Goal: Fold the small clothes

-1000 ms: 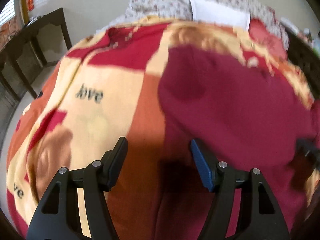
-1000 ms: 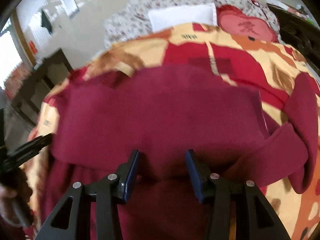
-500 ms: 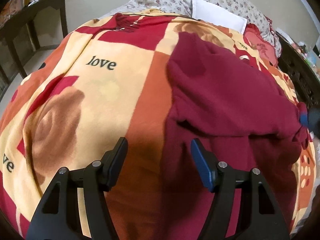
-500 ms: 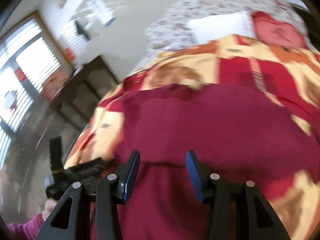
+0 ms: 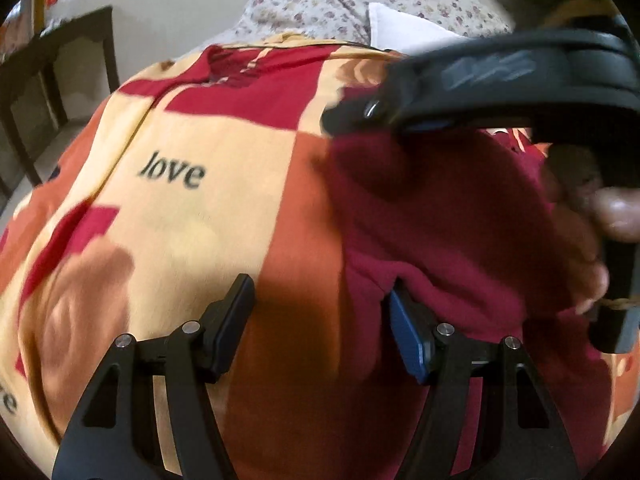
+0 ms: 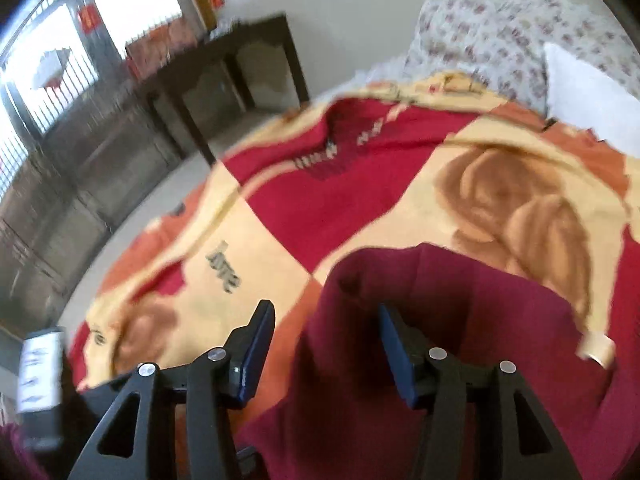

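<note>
- Maroon garment [image 5: 440,220] lay on the patterned blanket [image 5: 192,208], right of the printed "love", already doubled over with a folded edge near the cameras.
- Left gripper [image 5: 320,320] hovered wide open at the garment's near left edge, nothing held.
- Right gripper [image 6: 324,344] reached in over the garment's far left corner, jaws spread wide, empty, one finger over cloth, one over blanket.
- Judged mid-fold: hands repositioning between folds.
- Next move probably called for pinching both left corners and carrying them rightward across the body.
- Floral pillows [image 5: 360,8] and a dark table [image 6: 224,64] sat far off.
</note>
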Tool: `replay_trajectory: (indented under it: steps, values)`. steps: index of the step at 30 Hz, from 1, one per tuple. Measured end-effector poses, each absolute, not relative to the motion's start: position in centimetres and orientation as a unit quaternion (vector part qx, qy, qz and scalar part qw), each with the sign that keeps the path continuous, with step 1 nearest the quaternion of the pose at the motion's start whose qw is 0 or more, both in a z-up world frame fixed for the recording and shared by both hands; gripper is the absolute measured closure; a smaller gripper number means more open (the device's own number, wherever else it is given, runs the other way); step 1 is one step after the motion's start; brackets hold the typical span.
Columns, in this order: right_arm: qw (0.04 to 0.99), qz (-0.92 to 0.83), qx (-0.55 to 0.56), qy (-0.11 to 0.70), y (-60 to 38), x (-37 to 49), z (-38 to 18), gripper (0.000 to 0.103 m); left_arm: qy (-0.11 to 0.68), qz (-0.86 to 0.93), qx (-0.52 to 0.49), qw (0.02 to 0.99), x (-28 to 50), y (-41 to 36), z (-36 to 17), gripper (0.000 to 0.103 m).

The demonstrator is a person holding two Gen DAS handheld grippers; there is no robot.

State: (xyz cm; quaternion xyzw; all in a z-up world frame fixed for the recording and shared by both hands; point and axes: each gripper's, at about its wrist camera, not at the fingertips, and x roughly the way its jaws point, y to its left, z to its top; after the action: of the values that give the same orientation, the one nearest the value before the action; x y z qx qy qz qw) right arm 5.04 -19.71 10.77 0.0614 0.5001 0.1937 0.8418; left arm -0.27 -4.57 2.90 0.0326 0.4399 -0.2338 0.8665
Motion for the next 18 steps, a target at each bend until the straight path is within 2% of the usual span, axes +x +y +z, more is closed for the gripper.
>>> replay_trajectory:
  steps: [1,3,4,10,16,17,18]
  values:
    - [0.841,0.194,0.067,0.5,-20.0,5.4,10.3,0.091,0.436,-0.237,0.037,0.868,-0.2,-4.8,2.9,0.038]
    - [0.839,0.206,0.108,0.492,-20.7,5.6,10.2,0.095,0.437,-0.265,0.034,0.859,0.0,-5.1,2.9,0.067]
    - [0.839,0.217,0.128,0.482,-21.0,5.6,10.5,0.095,0.446,-0.284,0.021,0.849,0.2,-4.9,3.0,0.091]
    - [0.842,0.274,0.182,0.426,-19.7,7.7,12.9,0.096,0.429,-0.27,0.013,0.862,0.7,-1.0,5.6,0.092]
    - [0.843,0.224,0.193,0.449,-18.4,9.1,9.9,0.095,0.463,-0.253,0.014,0.849,1.2,-0.1,4.4,0.092]
    - [0.844,0.221,0.191,0.45,-18.6,8.6,10.4,0.088,0.463,-0.254,0.009,0.849,1.1,0.0,4.4,0.092]
    - [0.85,0.222,0.182,0.441,-19.2,7.2,11.5,0.07,0.462,-0.254,0.007,0.849,1.0,0.1,4.6,0.091]
